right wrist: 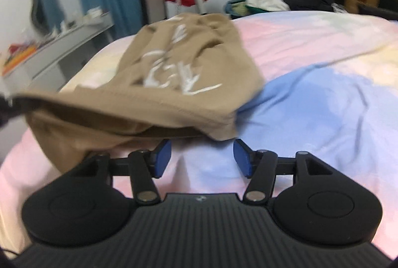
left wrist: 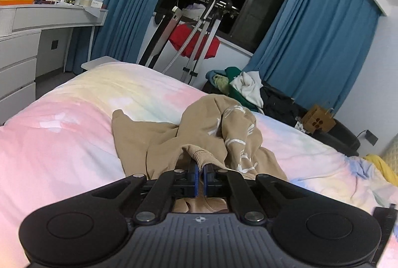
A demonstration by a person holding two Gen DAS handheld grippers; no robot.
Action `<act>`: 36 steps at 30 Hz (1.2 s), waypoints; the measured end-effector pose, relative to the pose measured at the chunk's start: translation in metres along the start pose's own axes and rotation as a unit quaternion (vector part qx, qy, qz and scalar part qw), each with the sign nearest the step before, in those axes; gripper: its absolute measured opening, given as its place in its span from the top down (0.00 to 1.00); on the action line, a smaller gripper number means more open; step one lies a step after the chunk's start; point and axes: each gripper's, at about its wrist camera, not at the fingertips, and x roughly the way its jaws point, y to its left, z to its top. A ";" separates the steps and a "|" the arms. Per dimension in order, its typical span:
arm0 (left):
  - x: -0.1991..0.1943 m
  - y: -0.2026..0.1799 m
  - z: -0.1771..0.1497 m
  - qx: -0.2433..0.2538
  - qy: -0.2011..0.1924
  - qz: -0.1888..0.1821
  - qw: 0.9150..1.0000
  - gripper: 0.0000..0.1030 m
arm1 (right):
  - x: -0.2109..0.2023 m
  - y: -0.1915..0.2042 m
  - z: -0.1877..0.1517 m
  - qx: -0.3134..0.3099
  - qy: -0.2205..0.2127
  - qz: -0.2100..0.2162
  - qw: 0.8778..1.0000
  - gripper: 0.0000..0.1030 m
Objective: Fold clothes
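Note:
A tan garment with white print (left wrist: 219, 128) lies bunched on the pastel bed cover (left wrist: 62, 138). My left gripper (left wrist: 201, 168) is shut on a ribbed edge of the garment and holds it lifted. In the right wrist view the same garment (right wrist: 174, 74) hangs raised over the bed cover (right wrist: 323, 106), its hem stretched to the left. My right gripper (right wrist: 201, 156) is open and empty, just below and in front of the garment's lower corner, not touching it.
A white dresser (left wrist: 22, 49) with bottles stands at the left. A drying rack with a red cloth (left wrist: 194, 39) stands past the bed by blue curtains. A pile of clothes (left wrist: 246, 89) and a cardboard box (left wrist: 318, 118) lie at the far right.

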 end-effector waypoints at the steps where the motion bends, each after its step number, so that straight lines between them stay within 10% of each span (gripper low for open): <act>1: 0.000 -0.001 0.000 0.000 0.003 0.003 1.000 0.96 | 0.004 0.001 0.000 -0.002 -0.011 -0.008 1.000 0.44; 6: 0.013 0.006 -0.005 -0.003 0.036 0.030 0.999 0.96 | 0.036 -0.016 0.001 0.031 -0.043 -0.067 0.996 0.45; 12: 0.033 -0.001 -0.022 0.026 0.075 0.039 0.996 0.92 | 0.031 -0.043 0.005 0.107 -0.071 -0.021 0.991 0.94; 21: 0.057 0.019 -0.027 -0.011 0.086 0.043 0.995 0.60 | -0.009 -0.022 0.019 0.087 -0.145 0.003 0.986 0.95; 24: 0.063 0.023 -0.025 -0.028 0.082 0.039 0.995 0.60 | -0.023 -0.018 0.023 0.080 -0.174 -0.001 0.981 0.95; 27: 0.067 0.026 -0.020 -0.044 0.073 0.036 0.996 0.91 | -0.036 -0.014 0.029 0.070 -0.202 -0.014 0.977 0.95; 36: -0.011 0.005 0.061 -0.051 -0.081 -0.034 0.995 0.95 | -0.090 0.005 0.089 0.029 -0.257 -0.071 0.963 0.95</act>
